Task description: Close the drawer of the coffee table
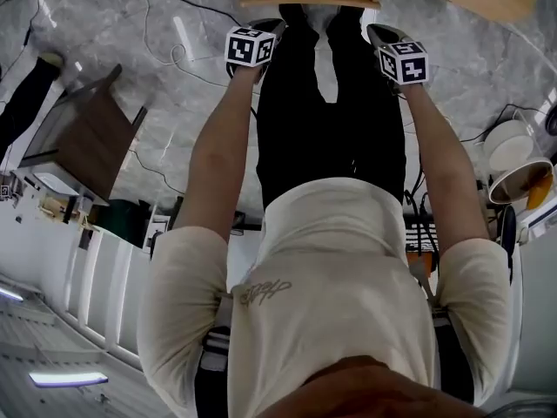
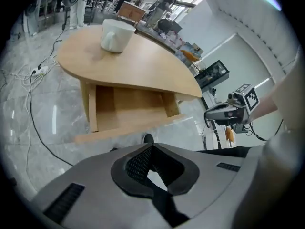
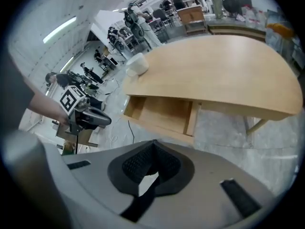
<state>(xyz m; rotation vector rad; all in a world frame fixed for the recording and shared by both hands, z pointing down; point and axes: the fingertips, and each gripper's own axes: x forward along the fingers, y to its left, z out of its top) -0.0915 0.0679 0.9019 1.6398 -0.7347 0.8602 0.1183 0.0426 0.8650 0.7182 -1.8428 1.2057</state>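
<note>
Facing the drawer point(image 2: 128, 111), pulled out from under the top of the pale wooden desk point(image 2: 143, 66) and showing a bare wooden inside. Bearing a white mug point(image 2: 116, 35) on the desk's top, towards the far edge and well apart from the drawer's opening.

Holding the left gripper point(image 1: 261, 35) and the right gripper point(image 1: 390, 42) side by side in front of the drawer's outer edge, near it, neither one touching the wood. Stretching both bare arms straight forward from the shoulders, forearms roughly parallel, wrists level, marker cubes turned upward toward the head camera. Pointing both grippers toward the drawer from either side of the black-trousered legs.

Clenching the left gripper's jaws together, tips meeting, with nothing between them. Clenching the right gripper's jaws the same way, empty as well.

Standing on a grey marbled floor point(image 1: 130, 24), with a thin cable point(image 1: 174, 55) trailing across it to the left of the arms.
</note>
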